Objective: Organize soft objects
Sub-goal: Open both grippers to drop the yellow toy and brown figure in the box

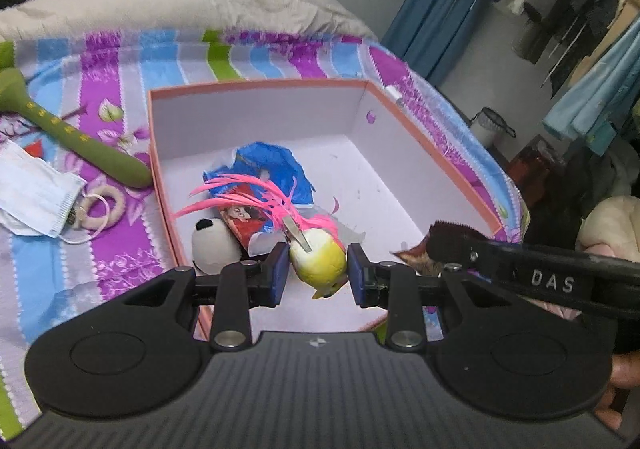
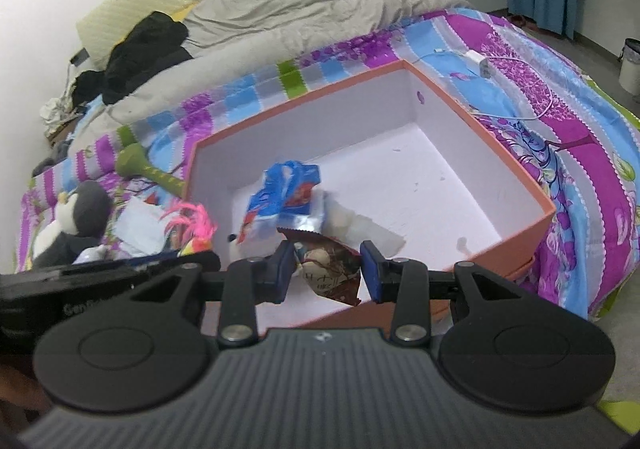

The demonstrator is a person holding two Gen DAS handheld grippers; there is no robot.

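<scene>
My left gripper is shut on a yellow toy bird with pink feathers, held over the near part of an orange-rimmed white box on the bed. Inside the box lie a blue wrapper, a small panda plush and a red packet. My right gripper is shut on a brown snack packet above the same box. The blue wrapper lies in the box beyond it. The other gripper's finger crosses the left wrist view at the right.
A green plush stick, a face mask and a cream ring lie left of the box. A penguin plush sits at the left. A charger with white cable lies on the striped bedspread. A grey duvet lies behind.
</scene>
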